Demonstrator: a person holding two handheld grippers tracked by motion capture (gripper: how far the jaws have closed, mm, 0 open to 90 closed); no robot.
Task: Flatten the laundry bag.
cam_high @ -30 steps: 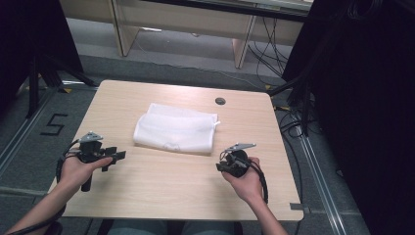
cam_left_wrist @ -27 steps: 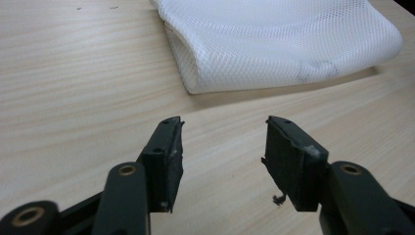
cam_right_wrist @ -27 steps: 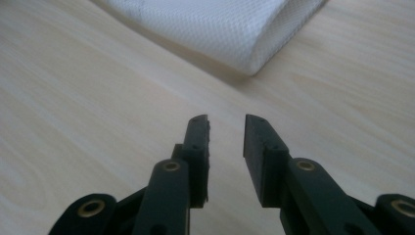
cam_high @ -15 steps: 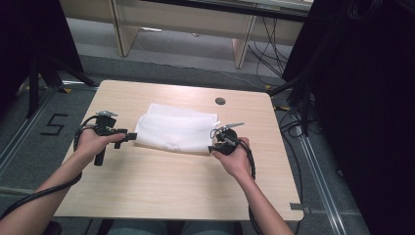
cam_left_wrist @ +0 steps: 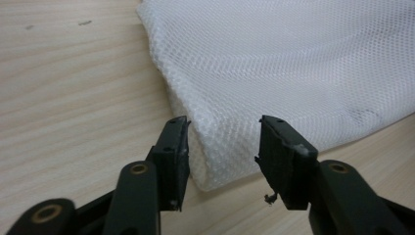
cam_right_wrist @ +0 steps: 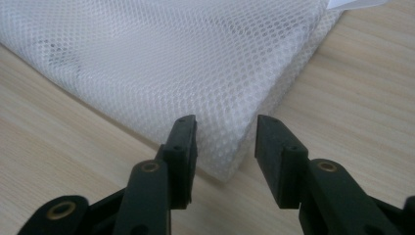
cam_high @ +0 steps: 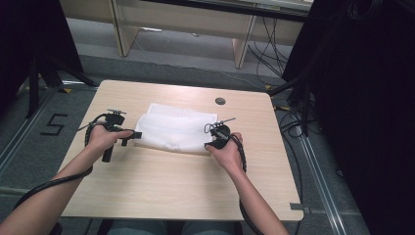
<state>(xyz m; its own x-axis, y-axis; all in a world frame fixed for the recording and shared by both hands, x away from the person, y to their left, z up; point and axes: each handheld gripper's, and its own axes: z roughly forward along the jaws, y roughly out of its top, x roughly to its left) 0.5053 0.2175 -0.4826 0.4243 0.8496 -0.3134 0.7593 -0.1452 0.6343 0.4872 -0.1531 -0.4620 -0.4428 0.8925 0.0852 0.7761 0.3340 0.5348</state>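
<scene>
Mesh cloth [cam_high: 175, 129], white and folded flat, lay just beyond the middle of the table [cam_high: 161, 191] in the high view. The left gripper [cam_high: 131, 136] sat at its nine o'clock edge and the right gripper [cam_high: 211, 139] at its five o'clock corner.

In the left gripper view the jaws stood apart astride a near corner of the mesh cloth [cam_left_wrist: 293, 63], gripping nothing. The folded edge looked thick but soft; it would likely be light, limp and sag once lifted.

In the right gripper view the jaws were likewise parted around the other near corner of the mesh cloth [cam_right_wrist: 161, 54]. Corners seemed the best hold, pinching all layers together. No container was on the table; whether the cloth was a bag holding anything could not be told.
</scene>
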